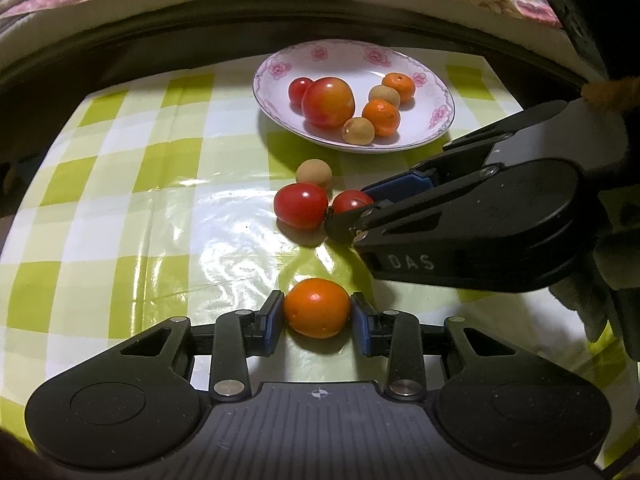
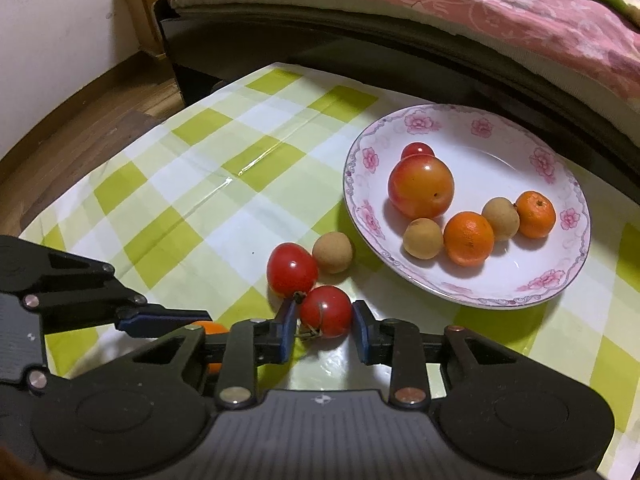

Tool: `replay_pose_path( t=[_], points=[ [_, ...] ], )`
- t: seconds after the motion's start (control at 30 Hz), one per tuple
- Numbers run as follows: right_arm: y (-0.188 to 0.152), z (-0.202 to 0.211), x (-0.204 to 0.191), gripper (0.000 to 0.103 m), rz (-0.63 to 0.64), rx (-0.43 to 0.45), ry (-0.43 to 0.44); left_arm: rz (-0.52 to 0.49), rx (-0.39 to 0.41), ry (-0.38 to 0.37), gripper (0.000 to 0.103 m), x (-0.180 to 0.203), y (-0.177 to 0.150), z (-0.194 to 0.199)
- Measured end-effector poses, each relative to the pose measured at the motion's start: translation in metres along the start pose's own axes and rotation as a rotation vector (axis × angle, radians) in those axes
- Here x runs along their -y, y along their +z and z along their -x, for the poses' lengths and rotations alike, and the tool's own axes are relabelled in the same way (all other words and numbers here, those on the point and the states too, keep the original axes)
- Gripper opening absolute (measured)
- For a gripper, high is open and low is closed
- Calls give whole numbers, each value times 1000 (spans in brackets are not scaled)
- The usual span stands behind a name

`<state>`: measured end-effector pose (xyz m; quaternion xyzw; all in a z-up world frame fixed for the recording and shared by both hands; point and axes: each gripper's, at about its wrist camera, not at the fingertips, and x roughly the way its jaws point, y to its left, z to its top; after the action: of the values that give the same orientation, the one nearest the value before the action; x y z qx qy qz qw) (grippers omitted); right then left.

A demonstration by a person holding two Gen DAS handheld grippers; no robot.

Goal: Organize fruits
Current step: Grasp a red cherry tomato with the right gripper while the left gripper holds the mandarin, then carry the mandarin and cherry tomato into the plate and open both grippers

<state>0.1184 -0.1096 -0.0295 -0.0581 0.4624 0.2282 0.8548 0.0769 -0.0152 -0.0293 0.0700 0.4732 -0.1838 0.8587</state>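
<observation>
On a table under a green-and-white checked cloth, the left gripper clamps a small orange between its blue pads, the fruit resting on the cloth near the table's front edge. Just beyond it lie a red cherry tomato and, behind that, a tan longan, both loose on the cloth. To the right, the right gripper has drawn its fingers in narrowly around a second cherry tomato, which touches the first; the left pad presses at its stem side, the right pad sits at its skin. Further right and back, a floral-rimmed white plate holds a large peach-coloured fruit, a small tomato, two oranges and two longans.
</observation>
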Motion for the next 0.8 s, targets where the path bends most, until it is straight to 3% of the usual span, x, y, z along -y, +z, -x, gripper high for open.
replay_pose_path(
  t=[0.8],
  points=[
    [-3, 5, 1, 30, 7, -13, -43, -40, -3, 20, 43, 5, -1, -2]
  ],
)
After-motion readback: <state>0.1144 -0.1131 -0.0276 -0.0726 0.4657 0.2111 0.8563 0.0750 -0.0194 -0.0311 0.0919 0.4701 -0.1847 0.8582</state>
